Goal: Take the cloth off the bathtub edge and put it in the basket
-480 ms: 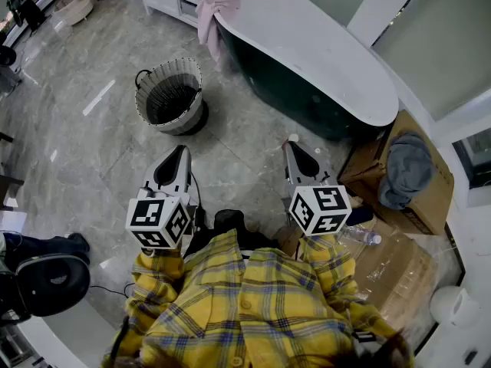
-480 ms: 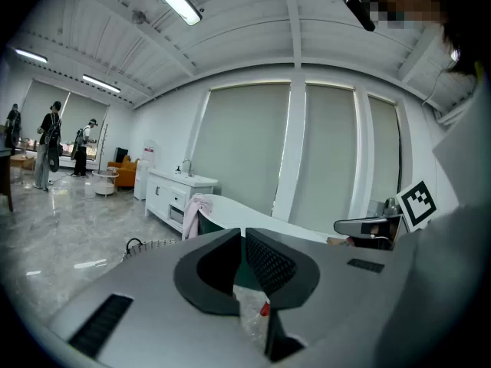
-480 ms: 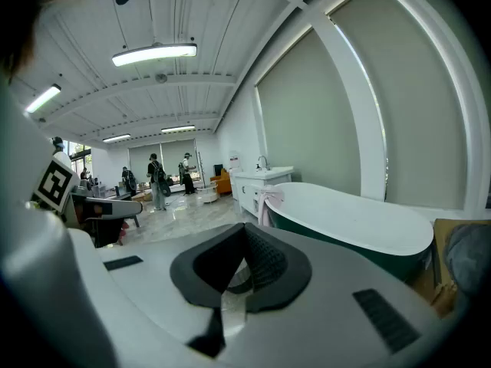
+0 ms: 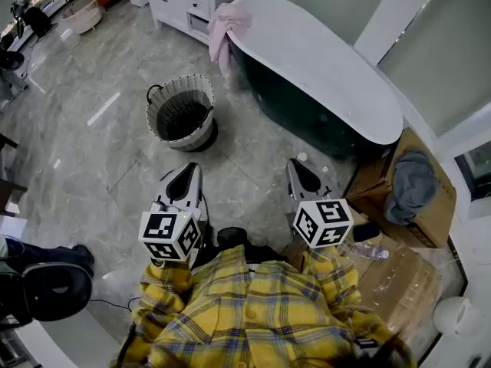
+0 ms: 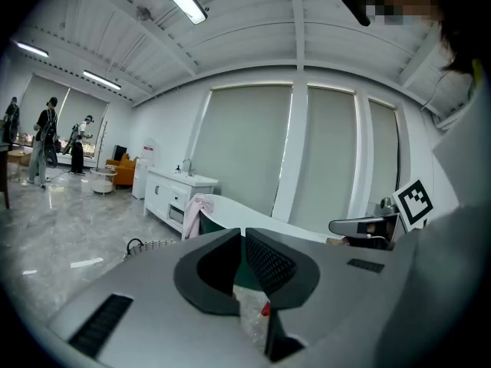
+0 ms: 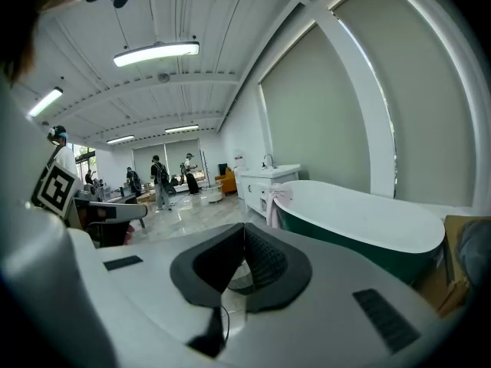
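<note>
Left hand-held gripper [image 4: 189, 169] and right hand-held gripper [image 4: 296, 164] both closed, empty; cloth [image 4: 222, 27] hangs on bathtub [image 4: 322, 67] edge at your 12 o'clock; basket [image 4: 182, 112] at 11; you're only approaching, I'd say; next: step closer, open one.

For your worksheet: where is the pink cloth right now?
Head view, upper centre: the pink cloth hangs over the bathtub's far end, beyond the basket.

I'm looking steeply down from head height, well above the floor [image 4: 84, 167], with the bathtub [image 4: 322, 60] at 1 o'clock and the basket [image 4: 201, 131] at 11 o'clock. The left and right gripper views are sitting low, facing almost level along their jaws. Both are sharing that bathtub and the cloth [image 5: 196, 213] far ahead.
</note>
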`<state>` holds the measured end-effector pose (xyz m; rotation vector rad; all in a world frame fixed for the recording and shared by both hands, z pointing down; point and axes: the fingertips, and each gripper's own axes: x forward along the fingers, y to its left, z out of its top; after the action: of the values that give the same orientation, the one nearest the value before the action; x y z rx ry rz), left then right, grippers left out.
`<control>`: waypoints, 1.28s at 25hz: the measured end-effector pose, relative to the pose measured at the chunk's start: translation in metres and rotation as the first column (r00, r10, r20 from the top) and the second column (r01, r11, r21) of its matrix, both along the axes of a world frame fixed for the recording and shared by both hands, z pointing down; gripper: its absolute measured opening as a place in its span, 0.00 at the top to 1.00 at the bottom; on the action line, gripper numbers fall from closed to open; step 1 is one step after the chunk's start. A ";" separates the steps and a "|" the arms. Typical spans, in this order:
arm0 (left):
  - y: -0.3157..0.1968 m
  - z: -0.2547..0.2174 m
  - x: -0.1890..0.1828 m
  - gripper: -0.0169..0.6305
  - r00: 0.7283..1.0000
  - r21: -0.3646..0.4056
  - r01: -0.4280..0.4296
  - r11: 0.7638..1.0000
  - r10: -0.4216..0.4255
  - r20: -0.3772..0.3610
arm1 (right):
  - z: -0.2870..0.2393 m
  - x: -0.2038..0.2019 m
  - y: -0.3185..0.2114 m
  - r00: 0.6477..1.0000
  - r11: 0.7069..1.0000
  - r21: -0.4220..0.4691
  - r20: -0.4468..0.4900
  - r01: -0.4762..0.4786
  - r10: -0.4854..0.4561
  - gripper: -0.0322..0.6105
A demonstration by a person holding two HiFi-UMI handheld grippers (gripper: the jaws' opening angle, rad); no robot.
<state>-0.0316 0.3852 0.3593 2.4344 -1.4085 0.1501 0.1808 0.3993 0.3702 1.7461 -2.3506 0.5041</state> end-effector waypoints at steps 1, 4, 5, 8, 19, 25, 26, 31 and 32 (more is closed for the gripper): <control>-0.002 0.000 -0.003 0.92 1.000 0.004 -0.003 1.000 0.003 0.001 | 0.001 -0.004 -0.002 1.000 1.000 -0.003 0.002 0.002 -0.002 0.91; -0.009 0.001 -0.013 0.92 1.000 0.012 -0.006 1.000 0.006 0.009 | 0.003 -0.014 -0.006 1.000 1.000 -0.005 0.008 0.003 -0.003 0.91; -0.012 0.001 -0.016 0.92 1.000 0.013 -0.005 1.000 0.005 0.008 | 0.003 -0.017 -0.009 1.000 1.000 -0.005 0.005 0.003 -0.003 0.91; -0.021 0.001 -0.025 0.92 1.000 0.014 0.002 1.000 -0.002 -0.004 | 0.005 -0.026 -0.017 1.000 1.000 -0.008 -0.006 0.015 -0.016 0.91; -0.088 0.015 -0.025 0.92 0.999 0.015 0.040 0.999 -0.040 -0.003 | 0.017 -0.031 -0.094 0.997 0.997 0.004 -0.007 0.083 -0.083 0.91; -0.143 0.018 -0.006 0.92 0.998 0.016 0.062 0.998 -0.061 -0.021 | 0.023 -0.006 -0.155 0.996 0.996 0.005 -0.001 0.085 -0.085 0.91; -0.152 0.018 -0.002 0.92 0.998 0.016 0.062 0.998 -0.061 -0.022 | 0.022 -0.003 -0.165 0.996 0.996 0.009 0.001 0.087 -0.087 0.91; -0.189 0.021 0.018 0.92 0.998 0.008 0.064 0.998 -0.064 -0.013 | 0.019 0.004 -0.209 0.989 0.989 0.026 0.019 0.143 -0.144 0.91; -0.195 0.022 0.022 0.92 0.998 0.002 0.066 0.998 -0.066 -0.010 | 0.020 0.004 -0.217 0.987 0.987 0.023 0.026 0.159 -0.160 0.91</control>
<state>-0.0098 0.1904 0.3815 2.3839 -1.4829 0.1214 0.1844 0.1826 0.3903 1.5516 -2.4972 0.4828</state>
